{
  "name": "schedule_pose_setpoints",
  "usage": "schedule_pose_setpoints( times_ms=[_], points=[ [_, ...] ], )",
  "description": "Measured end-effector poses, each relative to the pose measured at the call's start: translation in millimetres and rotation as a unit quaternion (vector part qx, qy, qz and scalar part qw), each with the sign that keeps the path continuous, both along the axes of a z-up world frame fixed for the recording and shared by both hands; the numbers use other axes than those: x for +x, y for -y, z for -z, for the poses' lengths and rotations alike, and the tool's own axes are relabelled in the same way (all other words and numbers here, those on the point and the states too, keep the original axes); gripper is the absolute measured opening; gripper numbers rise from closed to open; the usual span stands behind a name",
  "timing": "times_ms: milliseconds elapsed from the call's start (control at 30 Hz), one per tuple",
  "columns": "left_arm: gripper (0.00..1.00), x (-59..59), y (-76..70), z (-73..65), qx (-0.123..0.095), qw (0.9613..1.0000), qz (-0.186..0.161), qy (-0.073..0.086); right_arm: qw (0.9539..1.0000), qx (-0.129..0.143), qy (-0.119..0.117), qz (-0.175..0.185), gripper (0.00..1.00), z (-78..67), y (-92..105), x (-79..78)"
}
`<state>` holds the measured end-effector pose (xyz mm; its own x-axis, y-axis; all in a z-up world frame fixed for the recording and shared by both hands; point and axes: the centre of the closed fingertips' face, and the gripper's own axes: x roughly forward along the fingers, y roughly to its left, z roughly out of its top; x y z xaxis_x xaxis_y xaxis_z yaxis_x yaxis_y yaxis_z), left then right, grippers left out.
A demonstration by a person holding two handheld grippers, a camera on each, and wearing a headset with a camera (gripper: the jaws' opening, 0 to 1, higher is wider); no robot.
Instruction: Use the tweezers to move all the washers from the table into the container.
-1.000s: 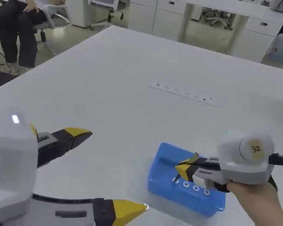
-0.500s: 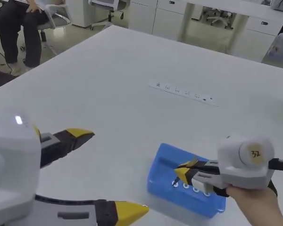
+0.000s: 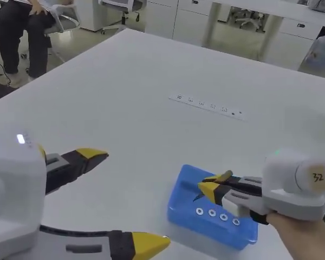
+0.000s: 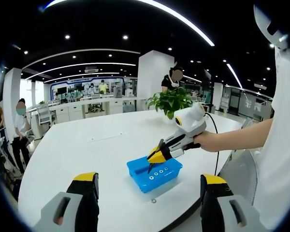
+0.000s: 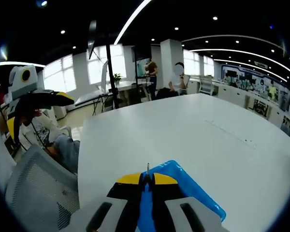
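Bright ceiling lights, soft shadows, fisheye-warped gripper views

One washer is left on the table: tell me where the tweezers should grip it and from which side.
Probably pinch the small silver washer across its ring, one tip of the thin dark tweezers through the hole, coming down from above: it lies flat on the white table, beside the blue plastic container.
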<state>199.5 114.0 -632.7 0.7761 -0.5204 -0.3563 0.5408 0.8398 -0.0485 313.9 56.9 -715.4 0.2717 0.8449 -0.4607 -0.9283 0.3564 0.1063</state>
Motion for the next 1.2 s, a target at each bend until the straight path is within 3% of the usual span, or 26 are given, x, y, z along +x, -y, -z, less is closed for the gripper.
schedule_pose_setpoints(
  times_ms=[167, 400, 533, 667, 867, 1200],
  points=[
    [0.88, 0.2, 2.2, -0.3, 0.0, 1.0, 0.005, 0.001, 0.9995, 0.023, -0.01, -0.017, 0.03, -6.0, -15.8, -18.6],
    [0.88, -2.1, 4.2, -3.3, -0.001, 1.0, 0.007, 0.005, 0.9971, 0.014, -0.022, -0.071, 0.03, 6.0, -35.0, -53.0],
    [0.88, -6.7, 1.4, -0.4, -0.002, 1.0, 0.004, 0.002, 0.9949, -0.01, -0.037, -0.094, 0.03, 20.4, -34.6, -64.6],
    [0.88, -9.0, -1.9, 2.1, 0.0, 1.0, 0.0, -0.001, 0.9935, -0.041, -0.048, -0.095, 0.03, 39.5, -29.4, -65.6],
    [0.88, -7.2, -3.4, 1.1, -0.003, 1.0, -0.003, 0.002, 0.9907, -0.07, -0.052, -0.105, 0.03, 53.4, -26.7, -65.9],
    [0.88, -4.9, -2.9, 1.3, -0.005, 1.0, 0.002, 0.002, 0.9873, -0.085, -0.056, -0.122, 0.03, 61.7, -30.1, -68.4]
  ],
)
